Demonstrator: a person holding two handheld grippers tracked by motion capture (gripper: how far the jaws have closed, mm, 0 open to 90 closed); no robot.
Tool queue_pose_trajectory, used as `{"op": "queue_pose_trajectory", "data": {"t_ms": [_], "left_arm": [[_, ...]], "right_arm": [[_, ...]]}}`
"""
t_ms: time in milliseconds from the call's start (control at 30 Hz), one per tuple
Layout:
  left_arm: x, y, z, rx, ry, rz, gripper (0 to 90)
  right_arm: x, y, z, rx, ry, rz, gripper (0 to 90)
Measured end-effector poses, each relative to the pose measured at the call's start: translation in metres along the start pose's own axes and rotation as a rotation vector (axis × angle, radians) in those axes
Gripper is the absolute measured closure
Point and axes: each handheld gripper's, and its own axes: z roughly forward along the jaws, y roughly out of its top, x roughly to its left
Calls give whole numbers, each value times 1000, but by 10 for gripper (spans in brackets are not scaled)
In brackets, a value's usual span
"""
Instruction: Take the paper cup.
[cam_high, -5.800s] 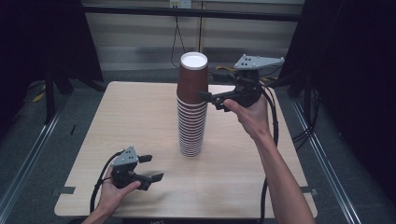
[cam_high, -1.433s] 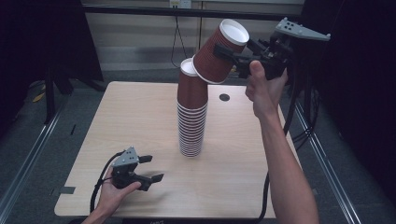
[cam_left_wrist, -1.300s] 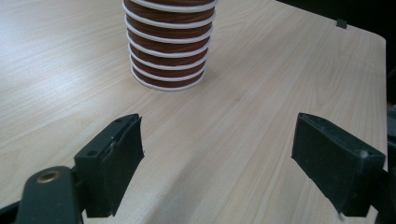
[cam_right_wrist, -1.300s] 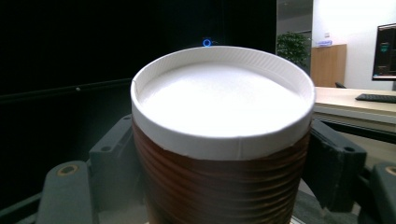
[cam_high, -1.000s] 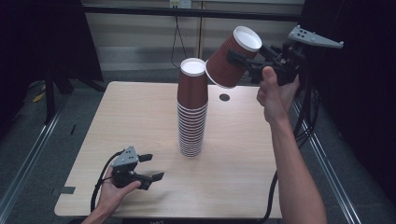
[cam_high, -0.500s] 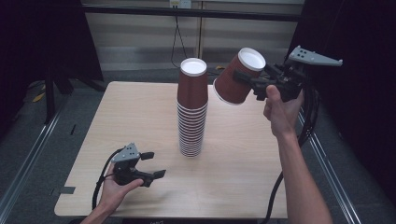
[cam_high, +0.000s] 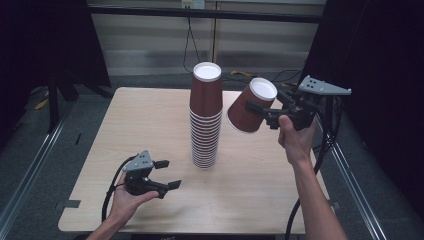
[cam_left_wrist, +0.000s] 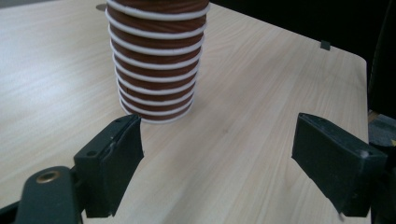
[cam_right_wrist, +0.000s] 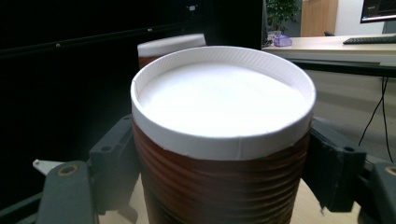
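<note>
Now right gripper (cam_high: 267, 114) clamped on brown ribbed cup (cam_high: 250, 107), white base up, tilted; left gripper (cam_high: 165, 175) jaws apart.

The person's left hand (cam_high: 125, 192) rests at about seven o'clock on the high view, wrapped around the left gripper (cam_high: 167, 175), which lies low and level and points toward three o'clock. Its jaws stand apart with nothing between them. The right forearm rises from five o'clock to the right hand (cam_high: 295, 137) near three o'clock. The right gripper (cam_high: 260, 112) is held aloft, pointing toward nine o'clock, with its jaws pressed on something.
</note>
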Motion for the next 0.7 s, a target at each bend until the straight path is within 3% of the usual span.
{"op": "queue_pose_trajectory", "data": {"t_ms": [267, 533, 700], "left_arm": [[-3, 7, 8, -29, -10, 34, 191], [-8, 15, 19, 4, -37, 64, 220], [-12, 24, 21, -38, -38, 79, 204]], "right_arm": [[-1, -25, 3, 53, 15, 14, 229], [2, -42, 8, 70, 34, 28, 229], [7, -55, 14, 89, 55, 33, 230]]}}
